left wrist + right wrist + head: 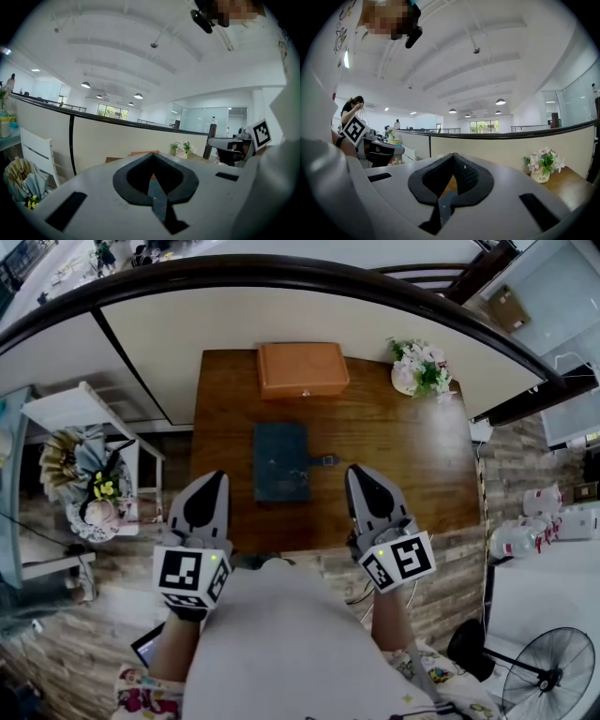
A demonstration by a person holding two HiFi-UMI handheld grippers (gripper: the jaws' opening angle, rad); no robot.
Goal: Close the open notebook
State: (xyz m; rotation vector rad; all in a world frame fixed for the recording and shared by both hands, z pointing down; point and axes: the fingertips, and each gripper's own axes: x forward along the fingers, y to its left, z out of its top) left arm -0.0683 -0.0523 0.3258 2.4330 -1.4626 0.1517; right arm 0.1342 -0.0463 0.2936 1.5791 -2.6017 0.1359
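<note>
Risk note: the notebook [281,461] lies flat in the middle of the table [412,484], dark cover up. It reads as already closed, with its strap [323,461] poking out to the right, apparently unfastened. If more handling follows, a push from closed jaw tips on the smooth cover could slide the book across the wood toward the orange box [302,368] behind it instead of seating anything. Snagging the loose strap could drag the book or lift the cover open again. The flower pot [420,367] at the far right corner sits well apart, so it is a low concern. Pose: the left gripper [216,480] and right gripper [358,472] hover over the near table edge, one on either side of the notebook. Neither touches it, and both point away from the person, close to level. Each has its jaws pressed together with nothing between them.
</note>
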